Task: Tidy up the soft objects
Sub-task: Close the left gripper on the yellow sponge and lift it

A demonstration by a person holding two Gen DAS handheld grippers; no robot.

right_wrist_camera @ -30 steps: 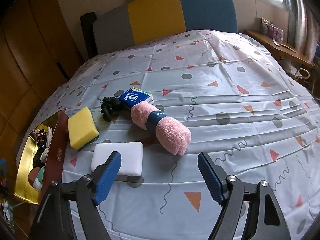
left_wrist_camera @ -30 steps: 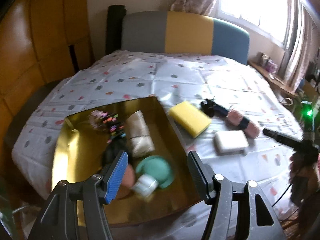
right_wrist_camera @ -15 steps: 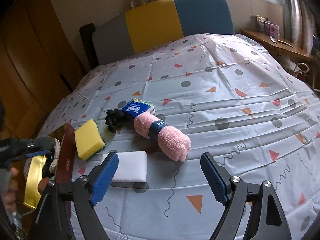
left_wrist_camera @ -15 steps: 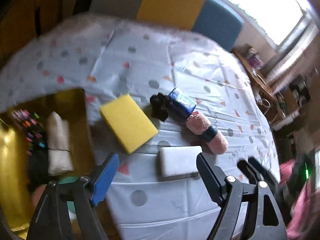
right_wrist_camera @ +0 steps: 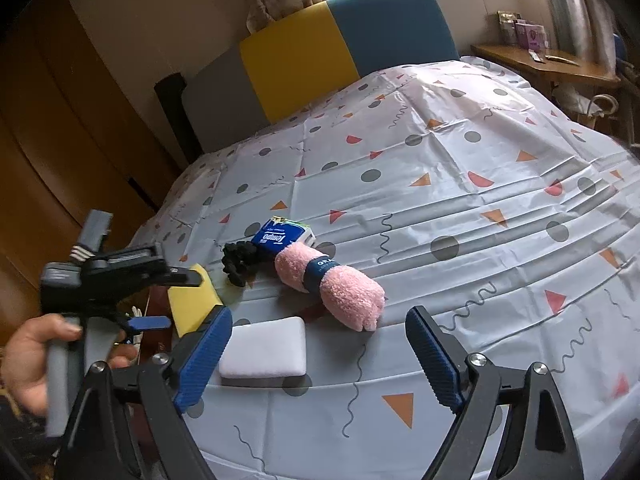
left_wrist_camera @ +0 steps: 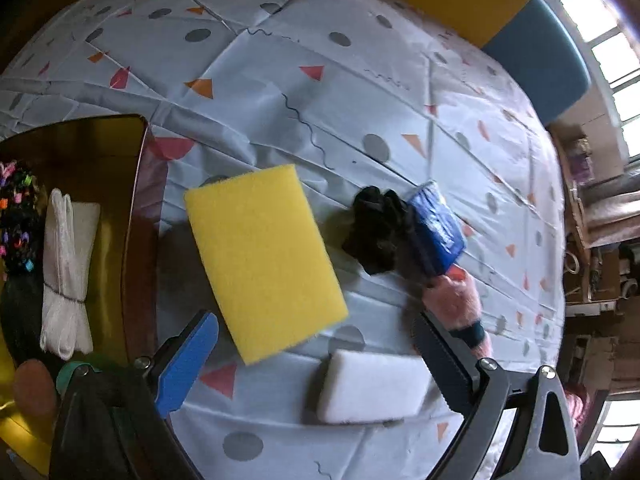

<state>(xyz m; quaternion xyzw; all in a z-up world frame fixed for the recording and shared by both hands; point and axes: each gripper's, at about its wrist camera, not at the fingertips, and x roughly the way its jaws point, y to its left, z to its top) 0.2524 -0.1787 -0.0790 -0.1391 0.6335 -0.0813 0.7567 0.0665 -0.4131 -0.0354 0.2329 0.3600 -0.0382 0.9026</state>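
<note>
Hovering steeply over the patterned white tablecloth (left_wrist_camera: 360, 92), the left gripper (left_wrist_camera: 316, 360) has its jaws opening wide, nothing between its pads, with the yellow rectangular foam sponge (left_wrist_camera: 260, 260) lying flat just ahead of its blue fingertips. A white rectangular sponge block (left_wrist_camera: 372, 390) sits near the right-hand finger, partly covered by it. Beyond, a crumpled black fabric piece (left_wrist_camera: 376, 228) touches a blue tissue packet (left_wrist_camera: 438, 228), and only one end of the pink rolled towel with a dark band (left_wrist_camera: 456, 300) shows past the finger. At the cloth's left edge, the gold-lined open box (left_wrist_camera: 120, 152) is cut off by the frame; inside it lie a tied white cloth bundle (left_wrist_camera: 66, 280) and a dark, multicoloured item too blurred to identify. The right gripper (right_wrist_camera: 320, 356) hangs apart, its jaws also opening and empty, facing the white block and towel; wide bare cloth stretches to its right. A hand (right_wrist_camera: 28, 356) grips the left tool's handle at that view's left edge.
</note>
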